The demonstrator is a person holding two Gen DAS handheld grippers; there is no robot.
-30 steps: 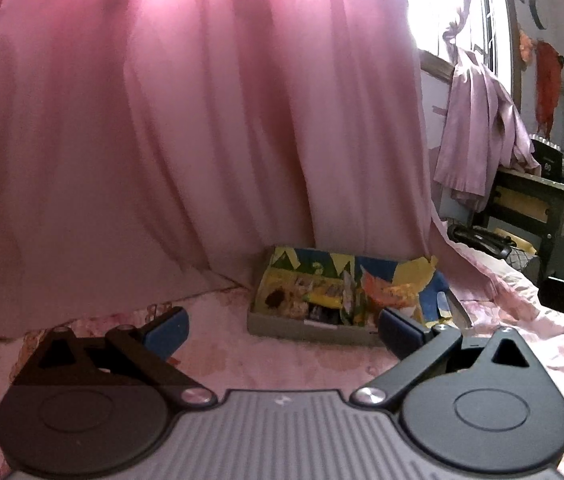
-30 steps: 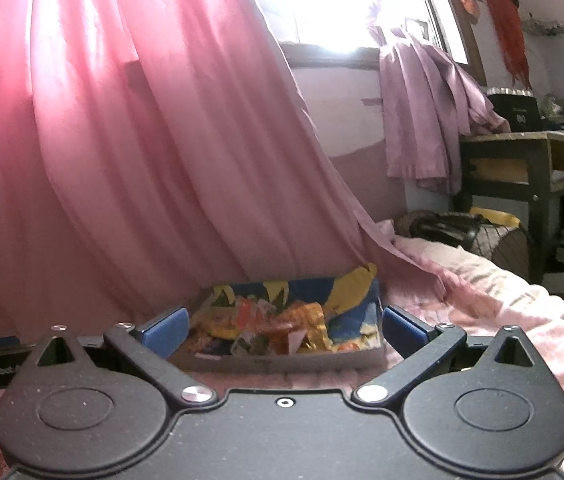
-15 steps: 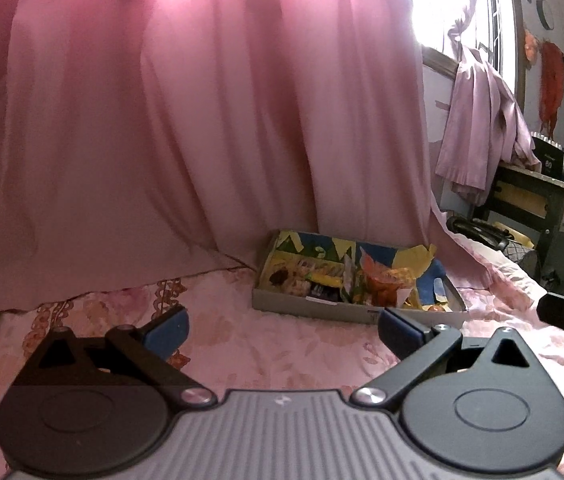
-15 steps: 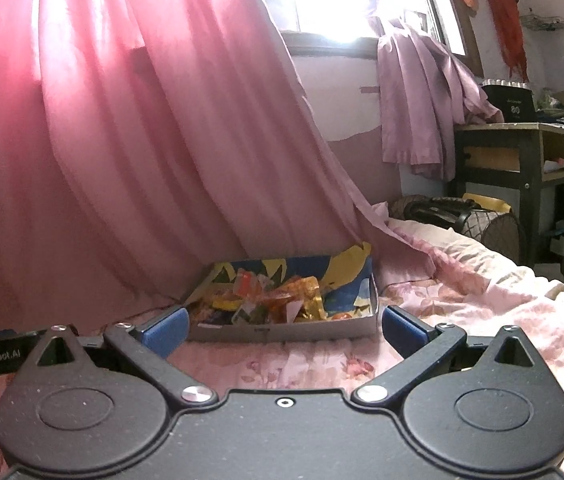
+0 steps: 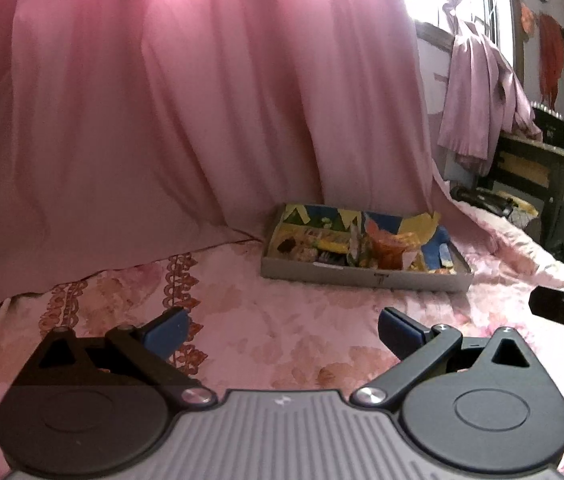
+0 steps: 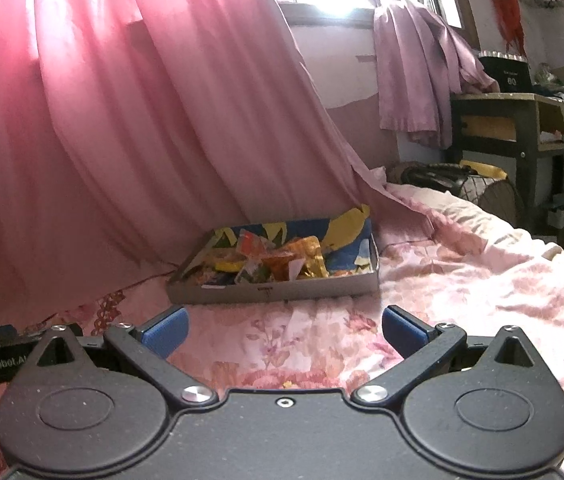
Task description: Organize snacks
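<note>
Snacks [image 6: 265, 264] in box [image 6: 322, 288]: light, crinkly, slippery; pinch a wrapper edge. Left gripper [image 5: 282, 330], right gripper [image 6: 284, 330] both spread, empty.

A pink curtain [image 5: 169, 120] draped onto the floral bedspread [image 6: 462, 280]; a lilac garment [image 6: 414, 72] hung beside a dark desk [image 6: 522, 120]

Snack box [image 5: 366, 276] on bed [image 5: 265, 320], against curtain [image 5: 161, 100] hanging behind it. Snack packets [image 6: 269, 264] inside box. Left tongs [image 5: 282, 330] and right tongs [image 6: 284, 330] before box, apart from it. Desk [image 6: 522, 120] right of box, beyond bed.
</note>
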